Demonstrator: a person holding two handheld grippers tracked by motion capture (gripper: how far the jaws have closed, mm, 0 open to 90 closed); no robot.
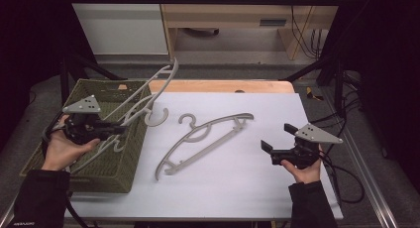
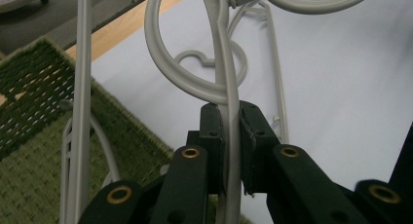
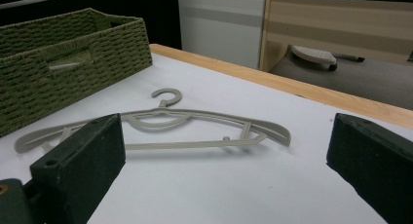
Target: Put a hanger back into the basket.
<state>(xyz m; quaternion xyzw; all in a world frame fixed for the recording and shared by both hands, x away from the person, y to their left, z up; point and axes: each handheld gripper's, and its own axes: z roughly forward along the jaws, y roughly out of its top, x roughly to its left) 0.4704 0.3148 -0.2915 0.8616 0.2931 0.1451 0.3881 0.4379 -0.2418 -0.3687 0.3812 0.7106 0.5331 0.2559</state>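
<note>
My left gripper (image 1: pixel 121 130) is shut on a grey plastic hanger (image 1: pixel 148 94), held tilted over the green woven basket (image 1: pixel 99 181) with its hook (image 1: pixel 157 117) past the basket's right rim. In the left gripper view the pads (image 2: pixel 214 136) pinch the hanger's thin bar (image 2: pixel 229 87). A second grey hanger (image 1: pixel 208 139) lies flat on the white table mat (image 1: pixel 237 188); it also lies ahead in the right gripper view (image 3: pixel 160 124). My right gripper (image 1: pixel 276 138) stands open at the mat's right side, with nothing between its fingers (image 3: pixel 80 163).
The basket (image 3: pixel 58 53) sits at the table's left, partly off the mat. A wooden table edge (image 1: pixel 223 85) runs along the back. Cables (image 1: pixel 341 178) trail off the right side. Black frame posts stand at both back corners.
</note>
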